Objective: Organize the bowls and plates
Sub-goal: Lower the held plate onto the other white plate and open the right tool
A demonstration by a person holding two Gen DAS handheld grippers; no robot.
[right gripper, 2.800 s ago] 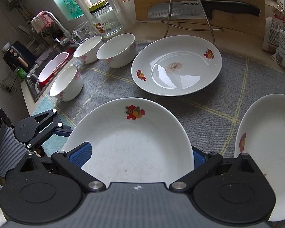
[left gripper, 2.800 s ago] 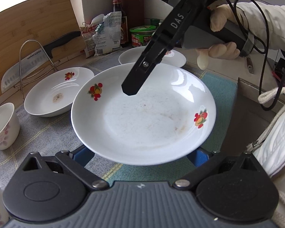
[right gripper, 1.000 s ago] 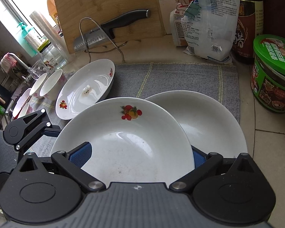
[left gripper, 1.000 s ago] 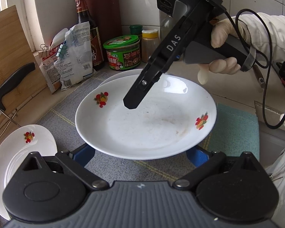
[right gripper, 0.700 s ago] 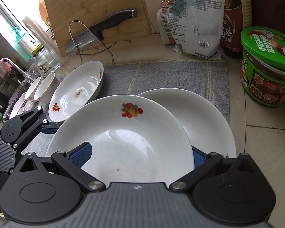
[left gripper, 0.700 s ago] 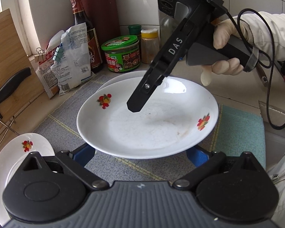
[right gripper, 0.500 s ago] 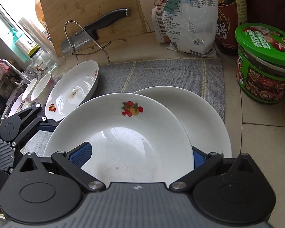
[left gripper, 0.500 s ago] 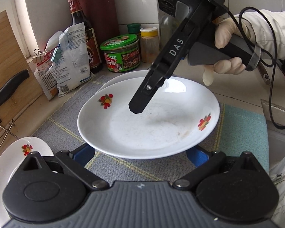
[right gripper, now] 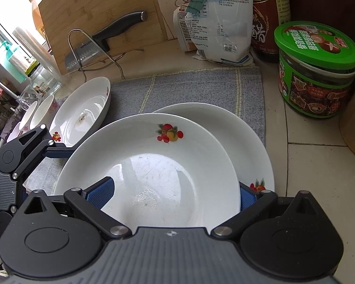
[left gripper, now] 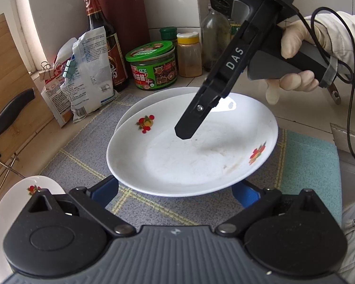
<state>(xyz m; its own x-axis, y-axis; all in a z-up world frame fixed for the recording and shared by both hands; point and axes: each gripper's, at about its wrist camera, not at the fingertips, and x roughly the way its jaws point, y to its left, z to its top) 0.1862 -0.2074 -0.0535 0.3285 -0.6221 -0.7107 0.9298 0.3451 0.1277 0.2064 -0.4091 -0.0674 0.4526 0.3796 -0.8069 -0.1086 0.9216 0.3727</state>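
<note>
A white fruit-print plate is held in the air from two sides, shown also in the right wrist view. My left gripper and my right gripper are each shut on its rim. It hovers just above and overlapping a second white plate lying on the grey mat; that plate also shows in the right wrist view. The right gripper's finger reaches over the held plate. A third plate lies to the left, with several small bowls beyond it.
A green-lidded jar, a soy sauce bottle, clipped bags and spice jars crowd the back wall. A cutting board with a knife on a wire rack stands left. A teal cloth lies right.
Both grippers have carried the plate away from the third plate and the bowls toward the back corner. It now sits lower and overlaps the second plate more.
</note>
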